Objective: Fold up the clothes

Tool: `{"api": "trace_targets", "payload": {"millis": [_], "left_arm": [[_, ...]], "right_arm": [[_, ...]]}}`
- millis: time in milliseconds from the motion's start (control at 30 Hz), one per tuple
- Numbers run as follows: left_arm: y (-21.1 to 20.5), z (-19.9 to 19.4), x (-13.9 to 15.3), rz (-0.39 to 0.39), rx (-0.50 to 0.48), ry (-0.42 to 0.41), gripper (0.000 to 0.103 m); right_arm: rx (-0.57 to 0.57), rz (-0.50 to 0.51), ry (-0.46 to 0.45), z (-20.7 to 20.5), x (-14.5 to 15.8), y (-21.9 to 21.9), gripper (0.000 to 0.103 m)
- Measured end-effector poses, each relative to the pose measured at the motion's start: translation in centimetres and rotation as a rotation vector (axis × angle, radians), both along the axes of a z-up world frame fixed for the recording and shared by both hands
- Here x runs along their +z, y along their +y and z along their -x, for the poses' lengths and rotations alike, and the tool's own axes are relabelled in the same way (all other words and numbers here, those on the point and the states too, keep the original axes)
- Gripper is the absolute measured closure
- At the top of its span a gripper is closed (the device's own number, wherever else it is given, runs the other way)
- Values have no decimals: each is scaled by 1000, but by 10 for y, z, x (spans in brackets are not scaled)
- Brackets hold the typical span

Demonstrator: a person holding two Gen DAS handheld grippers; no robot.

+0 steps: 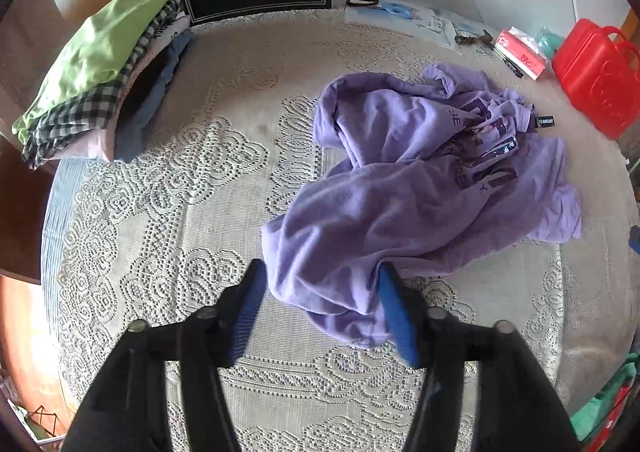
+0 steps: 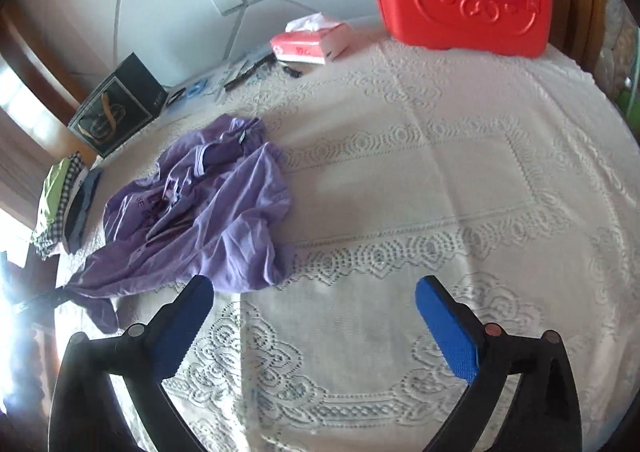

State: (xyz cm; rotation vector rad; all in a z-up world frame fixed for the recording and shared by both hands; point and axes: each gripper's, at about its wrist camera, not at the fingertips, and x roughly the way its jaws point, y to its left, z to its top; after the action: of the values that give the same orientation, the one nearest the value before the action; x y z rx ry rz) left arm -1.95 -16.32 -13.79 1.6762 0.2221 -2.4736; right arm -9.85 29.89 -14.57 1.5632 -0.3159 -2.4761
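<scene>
Crumpled purple T-shirt (image 1: pixel 420 188) on the lace-covered desk (image 1: pixel 192 220), its near edge between the spread fingers of the left hand-held gripper (image 1: pixel 320 272). Folded stack (image 1: pixel 100 76) at far left (barely visible from the right wrist). Right hand-held gripper (image 2: pixel 314 288) wide open, empty, over bare lace beside the shirt.
</scene>
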Motion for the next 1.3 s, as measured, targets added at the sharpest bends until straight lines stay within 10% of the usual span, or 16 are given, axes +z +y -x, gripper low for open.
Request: {"api": "trace_targets", "payload": {"millis": [400,467,533,767,933,1067,1167,1300], "left_arm": [[-18,24,-81,-41,149,-132,24],[-10,22,-88,-65,133,-151,35],[2,20,-80,-75,96,-135,83],[49,1,-36,-162,-88,-84,84],[55,-9,-23,-161,-121,-77,34],[41,2,-24,-122,-62,-55,33],[36,14,-31,-154,-25,-62,33],[66,31,-39,-147,-95,-50,33]], "right_arm": [[113,-157,-95,65,-73,-95,3],[166,-268,-98,65,-77,-111,43],[229,-327,-97,63,-75,-126,99],[211,-415,-50,8,-13,-67,99],[35,-424,-159,-59,7,38,99],[-132,-485,-290,-95,-13,108,99],[-206,-520,-300,-99,-15,134,86],[-212,-490,-202,-86,4,137,36]]}}
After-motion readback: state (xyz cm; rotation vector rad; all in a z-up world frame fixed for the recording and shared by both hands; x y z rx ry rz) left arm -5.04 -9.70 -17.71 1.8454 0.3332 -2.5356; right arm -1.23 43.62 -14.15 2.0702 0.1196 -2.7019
